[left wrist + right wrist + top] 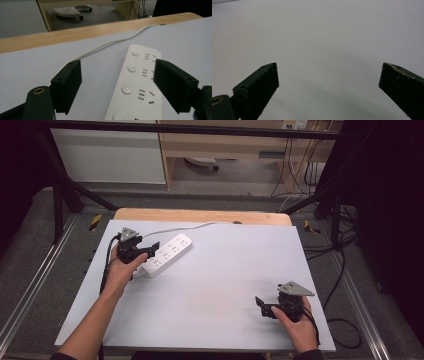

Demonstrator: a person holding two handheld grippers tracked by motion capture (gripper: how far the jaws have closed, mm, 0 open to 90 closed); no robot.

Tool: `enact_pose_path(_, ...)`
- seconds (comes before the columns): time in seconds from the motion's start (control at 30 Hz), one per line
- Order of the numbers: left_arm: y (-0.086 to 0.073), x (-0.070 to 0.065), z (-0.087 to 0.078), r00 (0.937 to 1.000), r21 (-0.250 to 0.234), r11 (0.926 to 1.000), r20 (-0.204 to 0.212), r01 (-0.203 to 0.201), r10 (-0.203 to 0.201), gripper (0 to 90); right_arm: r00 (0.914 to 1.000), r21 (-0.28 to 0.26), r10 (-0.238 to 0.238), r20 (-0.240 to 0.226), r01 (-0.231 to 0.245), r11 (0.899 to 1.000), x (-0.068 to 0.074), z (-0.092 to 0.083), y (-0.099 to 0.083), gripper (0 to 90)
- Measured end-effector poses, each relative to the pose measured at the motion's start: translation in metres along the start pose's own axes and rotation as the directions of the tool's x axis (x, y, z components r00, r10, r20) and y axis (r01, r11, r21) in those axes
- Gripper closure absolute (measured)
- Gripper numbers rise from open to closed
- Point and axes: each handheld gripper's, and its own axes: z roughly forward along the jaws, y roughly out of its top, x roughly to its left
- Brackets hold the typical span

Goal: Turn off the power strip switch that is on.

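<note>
Item 1, left gripper: at the left rear of the worktop, held over the near end of the power strip. In the left gripper view the jaws stand spread, one on bare worktop to the left of the strip, the other above its right edge; neither pad touches it. State: spread, pinching nothing.

Item 2, power strip: white, several sockets with round buttons, lying flat and aslant on the left rear part of the worktop. Its white cable runs from the far end toward the wooden back edge.

Item 3, right gripper: at the right front of the worktop, well apart from the strip. Jaws wide apart over bare surface, holding nothing.

Step in hand, as judged: the approach to grasp the power strip across its width with the left gripper; no hold made yet.

Next move, as judged: centre the jaws so the strip's body lies squarely between them, lower to its sides, then close evenly. The slack cable may drag if the strip is lifted or slid.
</note>
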Motion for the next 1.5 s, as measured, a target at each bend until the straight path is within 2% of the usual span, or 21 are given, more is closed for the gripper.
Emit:
enact_pose_path(0.17,0.000,-0.002,0.002,0.9999,-0.007,0.9999,-0.006,-0.009,0.009,33.2,0.9999,0.010,0.014,-0.001,-0.014,1.000,0.000,0.001,0.000,3.3)
enact_pose_path(0.2,0.001,-0.002,0.002,0.9999,-0.009,0.9999,-0.007,-0.009,0.009,39.7,1.0000,0.010,0.009,-0.003,-0.009,1.000,0.000,0.001,0.000,3.4)
enact_pose_path(0.27,0.002,-0.002,0.003,1.0000,-0.012,0.9999,-0.006,-0.004,0.004,42.5,1.0000,0.006,0.007,-0.002,-0.007,1.000,0.000,0.001,0.000,3.4)
enact_pose_path(0.3,0.002,-0.002,0.003,1.0000,-0.010,0.9999,-0.002,-0.003,0.003,48.4,1.0000,0.006,0.009,-0.003,-0.009,1.000,0.000,0.000,0.000,3.3)
enact_pose_path(0.37,0.002,-0.002,0.004,1.0000,-0.009,1.0000,-0.004,-0.003,0.003,50.7,0.9999,0.008,0.010,-0.004,-0.010,1.000,0.000,0.000,0.000,3.4)
enact_pose_path(0.43,0.002,-0.003,0.005,1.0000,-0.008,1.0000,-0.003,-0.006,0.006,60.0,0.9999,0.009,0.010,-0.006,-0.010,1.000,0.000,0.001,0.000,3.6)
enact_pose_path(0.57,0.000,-0.004,0.008,1.0000,0.006,0.9999,0.003,-0.009,0.009,66.2,0.9999,0.009,0.009,-0.006,-0.009,1.000,0.000,0.000,0.001,3.6)
enact_pose_path(0.6,0.000,-0.003,0.009,1.0000,0.003,1.0000,0.007,-0.005,0.005,70.4,1.0000,0.012,0.005,-0.008,-0.005,1.000,0.000,0.000,0.001,3.6)
enact_pose_path(0.73,0.000,-0.003,0.010,0.9997,0.000,1.0000,0.025,-0.007,0.007,75.4,0.9999,0.011,0.007,-0.011,-0.007,1.000,0.001,0.000,0.002,3.6)
enact_pose_path(0.77,0.000,-0.003,0.010,0.9995,0.003,1.0000,0.031,-0.009,0.009,79.5,0.9999,0.012,0.008,-0.012,-0.008,1.000,0.001,0.000,0.002,3.6)
enact_pose_path(0.97,-0.001,-0.003,0.010,0.9982,0.006,0.9999,0.059,-0.011,0.010,89.2,0.9999,0.016,0.005,-0.016,-0.005,1.000,0.001,0.001,0.002,3.6)
enact_pose_path(1.1,-0.002,-0.004,0.011,0.9968,0.006,0.9999,0.079,-0.012,0.011,90.0,0.9999,0.022,0.005,-0.016,-0.005,1.000,0.001,0.001,0.002,3.5)
enact_pose_path(1.2,-0.003,-0.006,0.013,0.9957,0.023,0.9993,0.088,-0.029,0.027,90.0,0.9999,0.028,-0.001,-0.016,0.001,1.000,0.001,0.002,0.002,3.6)
enact_pose_path(1.47,-0.005,-0.010,0.017,0.9963,0.051,0.9978,0.077,-0.042,0.038,90.0,0.9998,0.023,-0.004,-0.019,0.004,1.000,0.002,0.001,0.003,3.9)
enact_pose_path(1.5,-0.005,-0.010,0.017,0.9962,0.052,0.9976,0.076,-0.045,0.041,90.0,0.9999,0.024,0.007,-0.014,-0.007,1.000,0.002,0.000,0.004,4.2)
